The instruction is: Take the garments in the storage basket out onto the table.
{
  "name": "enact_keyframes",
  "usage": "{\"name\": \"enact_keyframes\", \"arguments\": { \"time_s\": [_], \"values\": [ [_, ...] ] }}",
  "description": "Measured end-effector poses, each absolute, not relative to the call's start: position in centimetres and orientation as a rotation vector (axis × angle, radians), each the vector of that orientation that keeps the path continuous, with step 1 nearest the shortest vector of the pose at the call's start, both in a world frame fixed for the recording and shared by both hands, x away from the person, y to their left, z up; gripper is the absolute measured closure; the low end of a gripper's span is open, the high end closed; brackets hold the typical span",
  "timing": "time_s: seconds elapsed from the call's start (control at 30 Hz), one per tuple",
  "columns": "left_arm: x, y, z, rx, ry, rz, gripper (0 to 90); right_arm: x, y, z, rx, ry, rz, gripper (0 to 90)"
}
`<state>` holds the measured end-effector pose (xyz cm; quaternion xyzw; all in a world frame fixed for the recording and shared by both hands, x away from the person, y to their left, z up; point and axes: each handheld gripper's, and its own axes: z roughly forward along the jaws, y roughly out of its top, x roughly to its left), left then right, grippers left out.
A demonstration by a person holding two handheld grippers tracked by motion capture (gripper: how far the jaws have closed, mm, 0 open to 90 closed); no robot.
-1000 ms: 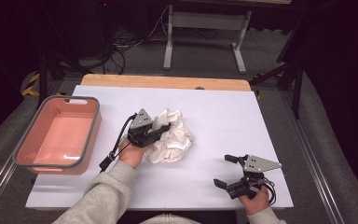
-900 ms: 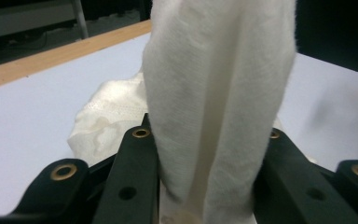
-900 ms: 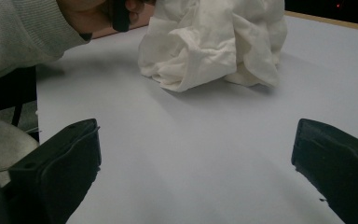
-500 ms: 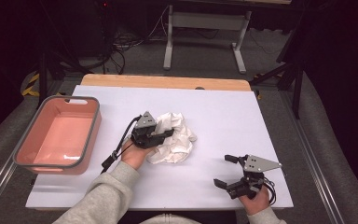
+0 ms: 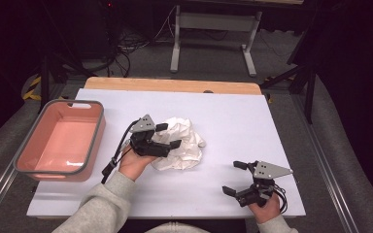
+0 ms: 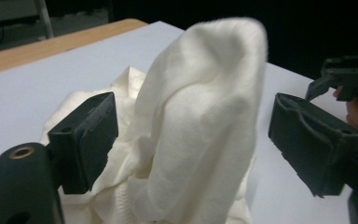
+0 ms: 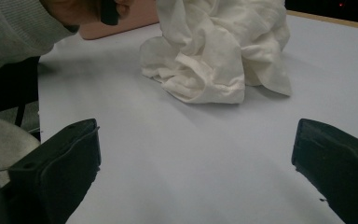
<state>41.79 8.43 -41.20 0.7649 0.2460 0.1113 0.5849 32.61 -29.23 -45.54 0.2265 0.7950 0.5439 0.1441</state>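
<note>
On the white desk (image 5: 233, 121), right of the pink bin (image 5: 60, 141), the crumpled white cloth (image 5: 184, 145) lies with a fold standing between the left gripper (image 5: 167, 136) fingers, just opened, while the right gripper (image 5: 235, 178) rests open, well right of the bin

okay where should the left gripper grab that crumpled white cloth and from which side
Probably the raised fold of the white cloth, the ridge standing up between the left gripper's open jaws. Come in from the person's side, level with the table, as it now points. That fold is tall, narrow and free on both flanks, so the pads can close across it.
</note>
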Motion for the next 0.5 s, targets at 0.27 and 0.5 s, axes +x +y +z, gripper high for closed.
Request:
{"name": "enact_keyframes", "arguments": {
  "time_s": [0.27,0.5],
  "values": [
    [40.3,9.5,-39.9,1.825,0.511,0.314,4.7,32.6,-29.2,-45.5,0.651,2.293,1.567,1.8],
    [39.6,10.6,-39.3,1.825,0.515,0.334,1.5,32.6,-29.2,-45.5,0.648,2.29,1.579,1.5]
  ]
}}
